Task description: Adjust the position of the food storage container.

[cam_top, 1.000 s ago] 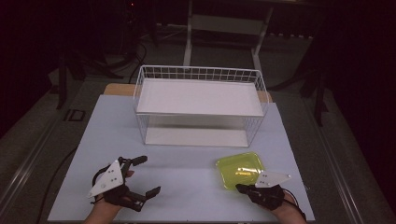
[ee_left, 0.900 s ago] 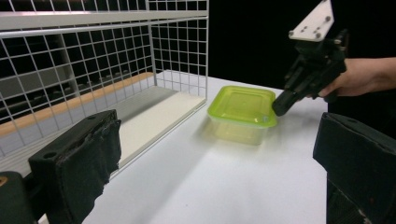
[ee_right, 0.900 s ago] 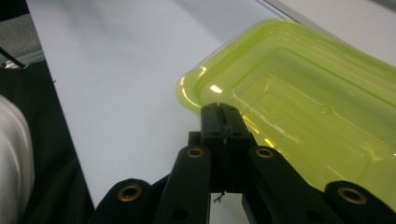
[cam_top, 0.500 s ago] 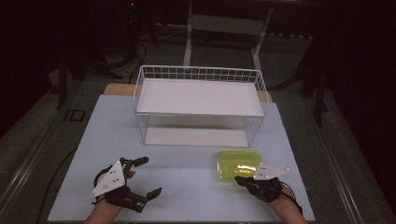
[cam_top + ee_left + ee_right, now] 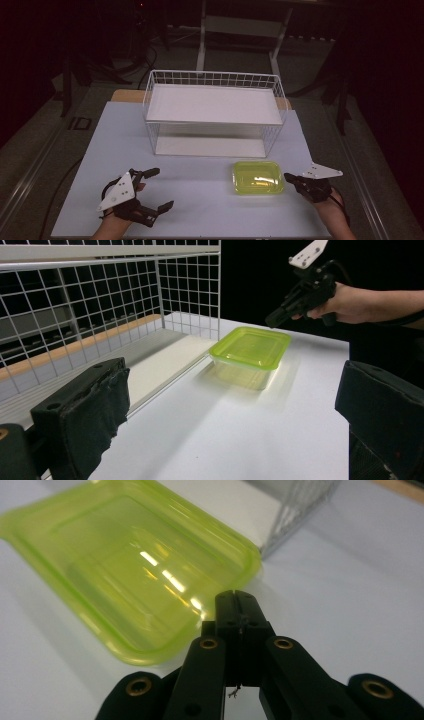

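Where a second ago overlapping its near right corner, now drawn clear to the right of the translucent lime-green rectangular plastic container (image 5: pixel 258 177) resting on the white worktop (image 5: pixel 200 200) before the white wire shelf rack (image 5: pixel 215 112): right gripper (image 5: pixel 289 177) pressed together, pinching nothing, container apparently released or nudged into place, left gripper (image 5: pixel 159 188) spread, idle.

Translucent lime-green rectangular container (image 5: pixel 258 177), lidded and upright (glossy), on the white tabletop just before the wire rack (image 5: pixel 214 107)

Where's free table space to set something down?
Widest bare patch: the table between the left gripper and the green container. Also free: the strip left of the wire rack. Tight spot: between the container and the right gripper.
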